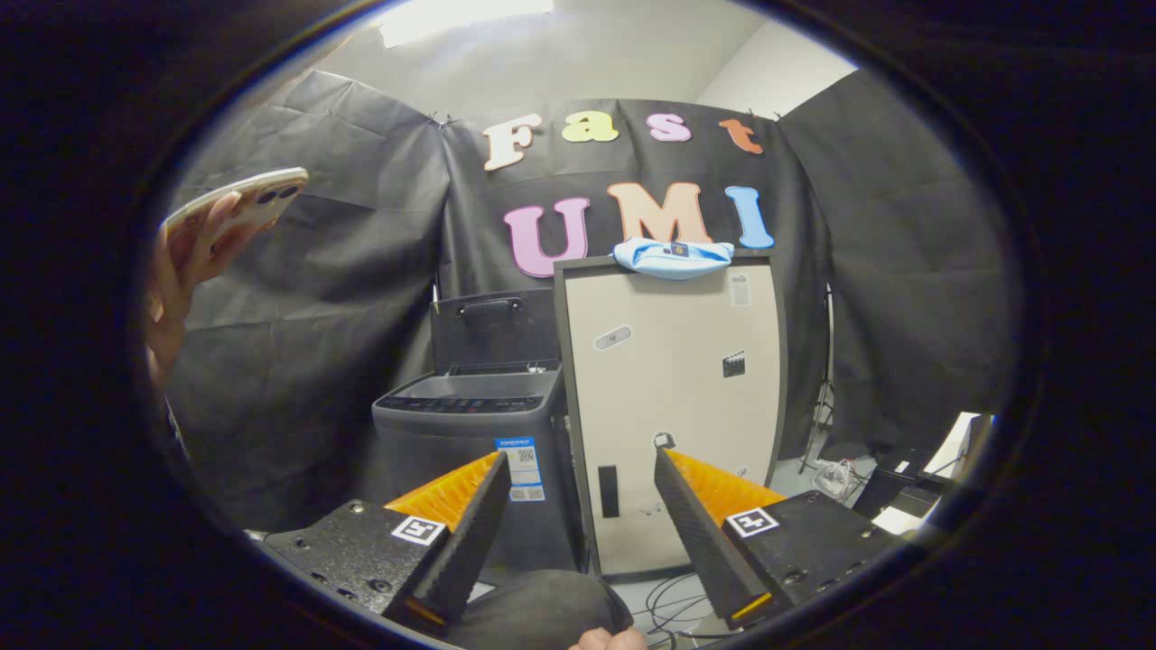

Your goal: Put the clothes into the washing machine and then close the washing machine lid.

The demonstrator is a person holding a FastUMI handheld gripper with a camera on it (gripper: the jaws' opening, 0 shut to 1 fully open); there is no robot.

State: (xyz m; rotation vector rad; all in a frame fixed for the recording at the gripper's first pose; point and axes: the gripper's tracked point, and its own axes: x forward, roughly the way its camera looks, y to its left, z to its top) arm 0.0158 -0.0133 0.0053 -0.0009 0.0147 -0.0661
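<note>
Dark grey washing machine (470, 424) (blue-white label); beige cabinet (673, 406); light blue cloth (673, 256) atop.

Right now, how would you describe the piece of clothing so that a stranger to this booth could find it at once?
Beyond the open gripper, whose fingers hold nothing, stands a tall beige cabinet, right beside the dark grey top-loading washing machine with its lid raised. The light blue folded garment lies on the cabinet's top edge. It is the one soft, pale blue thing there; the small stickers below it are flat on the cabinet's front.
</note>
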